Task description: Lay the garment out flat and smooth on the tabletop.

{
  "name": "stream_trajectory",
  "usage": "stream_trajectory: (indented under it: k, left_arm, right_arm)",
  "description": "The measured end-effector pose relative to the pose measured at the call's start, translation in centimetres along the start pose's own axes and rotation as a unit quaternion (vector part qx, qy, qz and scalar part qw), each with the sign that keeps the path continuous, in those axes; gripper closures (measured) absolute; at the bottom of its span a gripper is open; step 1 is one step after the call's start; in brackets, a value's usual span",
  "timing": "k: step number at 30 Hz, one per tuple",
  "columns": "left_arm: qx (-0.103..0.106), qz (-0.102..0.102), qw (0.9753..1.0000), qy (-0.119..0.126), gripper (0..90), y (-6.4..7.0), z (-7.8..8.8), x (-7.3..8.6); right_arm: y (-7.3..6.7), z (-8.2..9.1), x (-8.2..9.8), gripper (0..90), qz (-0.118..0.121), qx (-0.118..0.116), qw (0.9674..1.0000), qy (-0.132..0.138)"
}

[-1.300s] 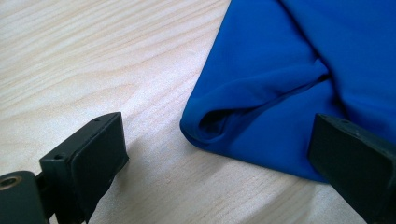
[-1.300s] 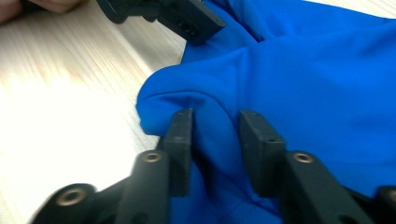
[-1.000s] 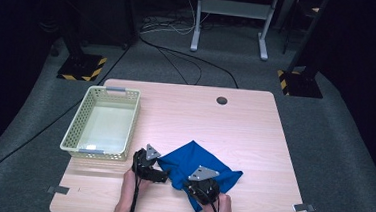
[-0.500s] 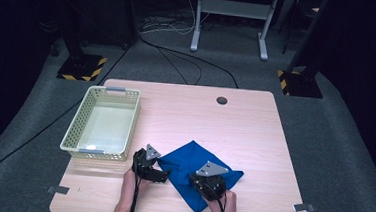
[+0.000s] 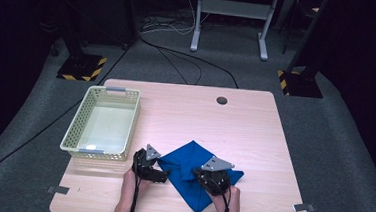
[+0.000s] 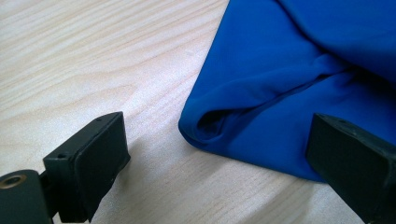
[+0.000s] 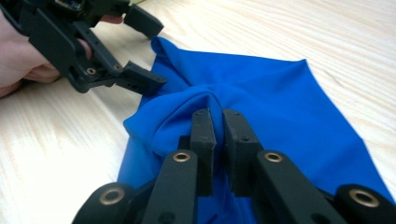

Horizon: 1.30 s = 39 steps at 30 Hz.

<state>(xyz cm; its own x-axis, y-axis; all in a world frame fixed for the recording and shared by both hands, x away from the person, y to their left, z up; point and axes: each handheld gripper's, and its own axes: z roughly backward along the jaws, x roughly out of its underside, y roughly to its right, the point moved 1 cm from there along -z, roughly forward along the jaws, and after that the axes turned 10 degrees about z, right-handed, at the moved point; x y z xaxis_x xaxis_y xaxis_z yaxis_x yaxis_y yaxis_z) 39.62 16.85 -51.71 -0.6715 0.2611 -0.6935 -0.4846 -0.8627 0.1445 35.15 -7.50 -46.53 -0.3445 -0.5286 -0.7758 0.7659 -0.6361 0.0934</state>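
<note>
A blue cloth (image 5: 188,158) lies crumpled on the near part of the wooden table (image 5: 200,112). My right gripper (image 5: 200,176) is shut on a raised fold of the blue cloth (image 7: 271,93), its jaws (image 7: 218,116) pinching the bunched fabric between the pads. My left gripper (image 5: 164,174) is open at the cloth's left corner. In the left gripper view its jaws (image 6: 222,140) stand wide, one on bare wood and one over the cloth (image 6: 289,70), with the folded corner between them untouched. The right gripper view shows the left gripper (image 7: 154,51) open beside the cloth's edge.
A pale perforated basket (image 5: 74,128) stands empty at the table's left. A round cable hole (image 5: 221,100) sits near the far edge. Bare wood stretches beyond and to the right of the cloth. Stand legs and cables lie on the floor behind.
My right gripper has shifted a little right and up, carrying the pinched fold of cloth with it. The left gripper has stayed put.
</note>
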Motion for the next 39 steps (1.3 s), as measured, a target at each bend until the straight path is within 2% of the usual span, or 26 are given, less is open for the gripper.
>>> stream_trajectory:
  k: [8, 39]
  left_arm:
    - [0.001, -0.001, 1.0, 0.0, 6.0, 0.0, 0.0, 0.0]
    - [0.0, 0.001, 1.0, 0.003, 7.4, 0.0, 0.0, 0.0]
  right_arm:
    - [1.0, 0.4, -0.2, 83.6, -0.014, 0.005, 0.9998, 0.011]
    - [5.0, 2.1, -1.1, 83.8, -0.032, 0.035, 0.9984, 0.031]
